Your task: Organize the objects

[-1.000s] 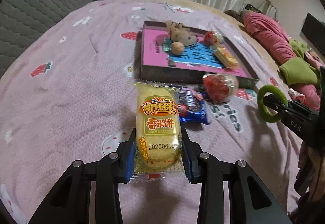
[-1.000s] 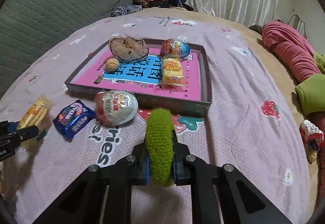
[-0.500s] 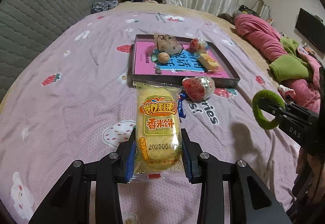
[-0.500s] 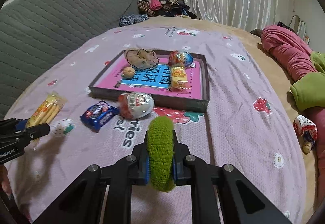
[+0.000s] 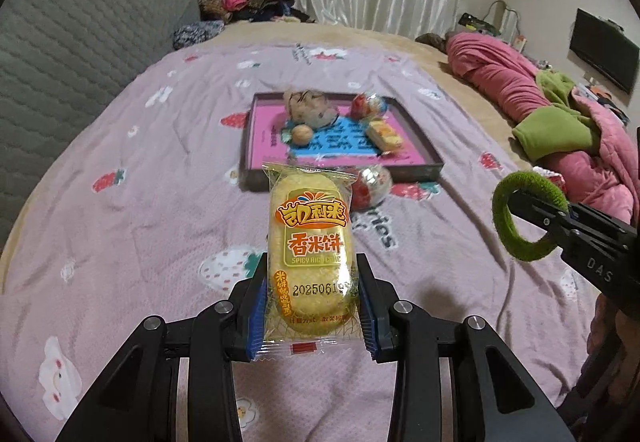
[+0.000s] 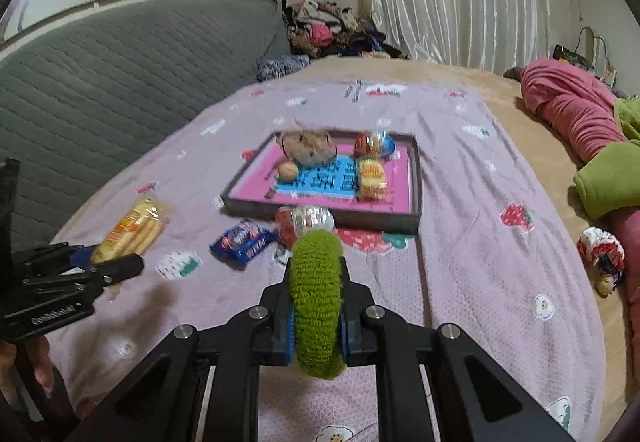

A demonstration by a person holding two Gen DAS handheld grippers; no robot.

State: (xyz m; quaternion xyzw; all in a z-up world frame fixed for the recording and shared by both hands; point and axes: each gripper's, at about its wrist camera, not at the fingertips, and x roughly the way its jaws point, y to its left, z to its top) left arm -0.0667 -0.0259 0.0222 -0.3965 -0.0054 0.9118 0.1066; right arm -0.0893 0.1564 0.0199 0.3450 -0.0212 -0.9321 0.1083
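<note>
Evidently light and crushable, the rice cake packet (image 5: 311, 262) sits clamped low in the left gripper (image 5: 311, 308); right gripper (image 6: 316, 326) pinches the soft green hair tie (image 6: 317, 298) (squashy, forgiving).

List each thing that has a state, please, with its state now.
left gripper: shut on the rice cake packet, sealed, held off the bed.
right gripper: shut on the green hair tie.
tray: holds four things.
blue snack packet: sealed, lying on the blanket.
</note>
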